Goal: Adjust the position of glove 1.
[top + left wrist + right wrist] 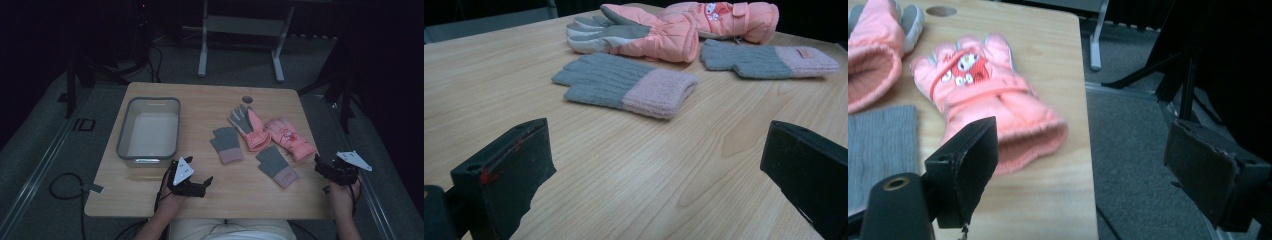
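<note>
- Jaws spread wide and empty on both: left gripper (200, 186) low over table (210, 100), right gripper (325, 167) off its right edge.
- Bin (148, 129) left, empty, likely the drop spot.
- Grey gloves (227, 144) and pink gloves (249, 127) laid out centre-right, within reach.

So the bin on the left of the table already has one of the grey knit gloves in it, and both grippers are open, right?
Not quite. The high view shows the bin with no glove in it. Both grey knit gloves lie on the table beside the pink ski gloves. The left gripper and right gripper are indeed open.
</note>
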